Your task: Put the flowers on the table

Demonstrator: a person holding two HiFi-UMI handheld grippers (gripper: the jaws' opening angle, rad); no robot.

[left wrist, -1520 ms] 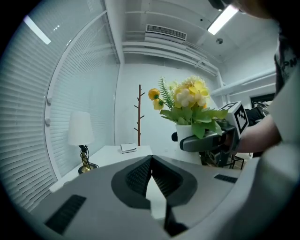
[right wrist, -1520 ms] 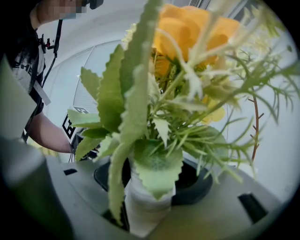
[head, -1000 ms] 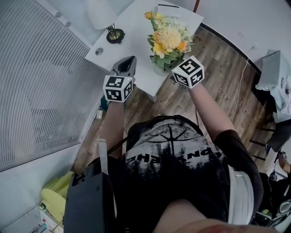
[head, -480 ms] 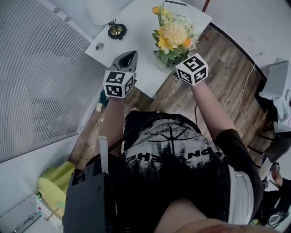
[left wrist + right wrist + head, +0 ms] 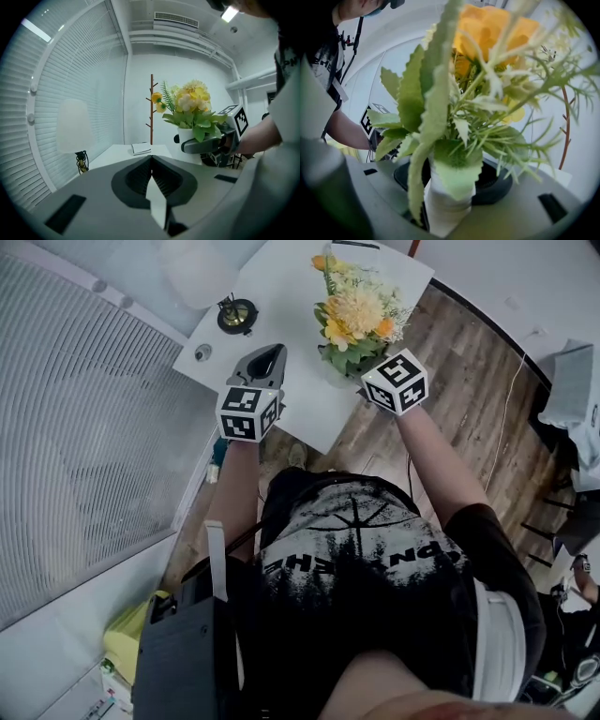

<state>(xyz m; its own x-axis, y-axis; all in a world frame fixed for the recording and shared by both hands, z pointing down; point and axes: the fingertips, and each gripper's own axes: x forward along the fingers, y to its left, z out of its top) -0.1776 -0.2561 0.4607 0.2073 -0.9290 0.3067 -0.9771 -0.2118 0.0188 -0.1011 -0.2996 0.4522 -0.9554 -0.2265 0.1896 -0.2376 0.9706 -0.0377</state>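
Your right claw [image 5: 451, 186] is clamped on the white vase [image 5: 446, 211] of flowers [image 5: 356, 315], upright above the table [image 5: 281, 296] near its edge, while your left claw [image 5: 151, 165] is closed and empty alongside.

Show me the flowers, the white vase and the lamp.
flowers [image 5: 357, 310], head view, large yellow bloom.
vase [image 5: 447, 211], right gripper view, white wall.
lamp [image 5: 73, 126], left gripper view, white shade.

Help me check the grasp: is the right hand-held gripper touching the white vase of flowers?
Touching. The right gripper view shows the white vase between the jaws of the right hand-held gripper, which press against its sides.
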